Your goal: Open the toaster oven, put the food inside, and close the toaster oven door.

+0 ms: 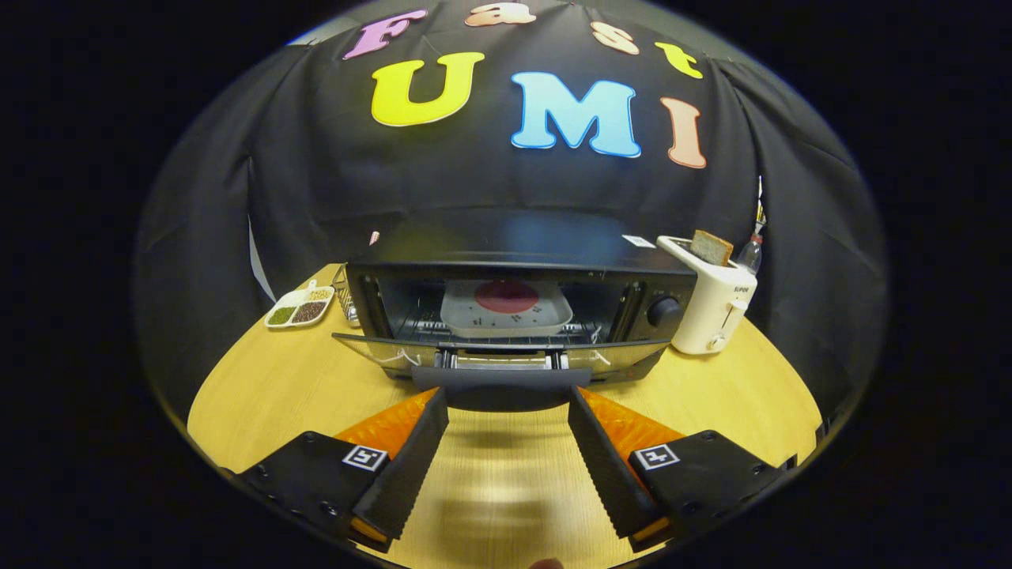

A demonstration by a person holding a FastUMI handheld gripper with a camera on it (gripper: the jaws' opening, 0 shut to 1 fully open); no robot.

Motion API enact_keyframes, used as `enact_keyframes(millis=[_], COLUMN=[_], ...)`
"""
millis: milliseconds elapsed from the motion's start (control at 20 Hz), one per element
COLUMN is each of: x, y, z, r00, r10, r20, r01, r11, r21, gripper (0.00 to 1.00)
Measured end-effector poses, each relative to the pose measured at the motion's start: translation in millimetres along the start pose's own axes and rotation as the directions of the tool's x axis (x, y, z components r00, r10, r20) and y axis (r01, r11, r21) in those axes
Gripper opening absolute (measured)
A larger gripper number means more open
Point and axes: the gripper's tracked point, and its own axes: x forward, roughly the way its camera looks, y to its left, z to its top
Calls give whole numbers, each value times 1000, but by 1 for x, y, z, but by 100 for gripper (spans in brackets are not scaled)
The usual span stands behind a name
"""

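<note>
Gripper point(507, 395) spread wide, holding nothing, tips just under handle point(501, 377) of lowered oven point(522, 269) door point(379, 353). Tray point(506, 310) with food point(506, 295) inside. Toaster point(711, 308) beside oven.

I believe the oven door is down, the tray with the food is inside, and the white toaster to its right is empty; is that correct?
Not quite: the toaster is not empty; a slice of bread stands in its slot, as the gripper view shows. The oven door is down, the tray is inside, and the open gripper sits just before the door.
</note>
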Motion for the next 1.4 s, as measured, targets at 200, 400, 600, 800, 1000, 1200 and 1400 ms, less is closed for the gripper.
enact_keyframes(millis=[200,400,600,800,1000,1200,1400], x=[-18,-54,-109,-168,-218,-255,-287], y=[-3,0,-11,-31,-61,-99,-140], z=[32,57,69,68,66,74,79], r00=[994,978,956,940,935,923,904], r10=[12,48,79,79,62,35,12], r20=[105,203,284,332,348,384,427], r01=[-13,-47,-67,-69,-55,-35,-10], r11=[1000,999,996,997,998,999,1000], r21=[16,-9,-51,-43,-30,-7,-8], gripper=[97,98,97,97,97,97,97])
